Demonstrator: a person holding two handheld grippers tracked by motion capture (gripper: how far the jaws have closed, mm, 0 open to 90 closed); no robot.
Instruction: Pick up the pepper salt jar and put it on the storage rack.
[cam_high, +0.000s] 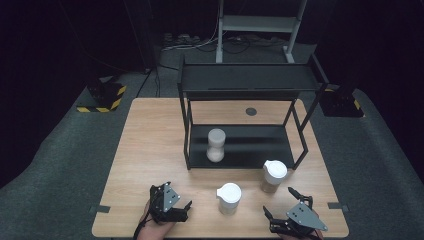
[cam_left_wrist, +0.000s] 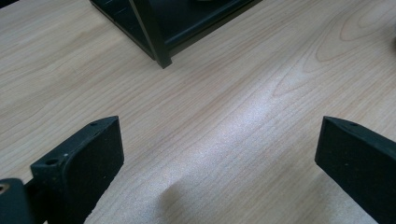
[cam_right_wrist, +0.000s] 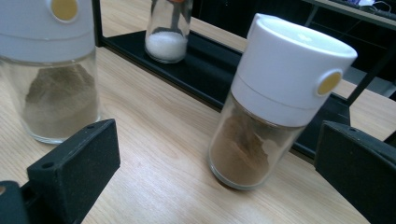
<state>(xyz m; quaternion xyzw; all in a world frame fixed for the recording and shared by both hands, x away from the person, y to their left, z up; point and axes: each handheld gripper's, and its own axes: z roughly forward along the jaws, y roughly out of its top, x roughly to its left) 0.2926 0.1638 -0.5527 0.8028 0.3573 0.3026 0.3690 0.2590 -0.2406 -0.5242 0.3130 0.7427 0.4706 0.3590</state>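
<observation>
- The right gripper (cam_high: 281, 205) sat low at the near edge of the table (cam_high: 150, 150), its jaws spread wide with nothing between them.
- Directly ahead of it, slightly toward its right jaw, stood the brown spice jar (cam_right_wrist: 271, 107), upright on the wood and just in front of the black rack (cam_high: 240, 150).
- In the right gripper view, a second, paler spice jar (cam_right_wrist: 51, 79) stood off toward the left jaw, well apart from the first, so there looked to be room to close on one without knocking the other.
- Farther ahead, on the rack's lower shelf, a salt jar (cam_right_wrist: 168, 32) already stood upright.
- The brown jar looked like clear glass below a broad white plastic cap (cam_right_wrist: 292, 70): stiff, probably smooth and slippery, breakable if dropped, and likely light, being only about half full of powder.
- The glass body just under the cap seemed the best hold, near the middle of its height, since the cap might twist or lift off and a low grip could tip the jar.
- The left gripper (cam_high: 172, 207) rested to the left of the jars, jaws likewise wide open and empty over bare tabletop, with the rack's near corner post (cam_left_wrist: 156, 42) ahead of it.
</observation>
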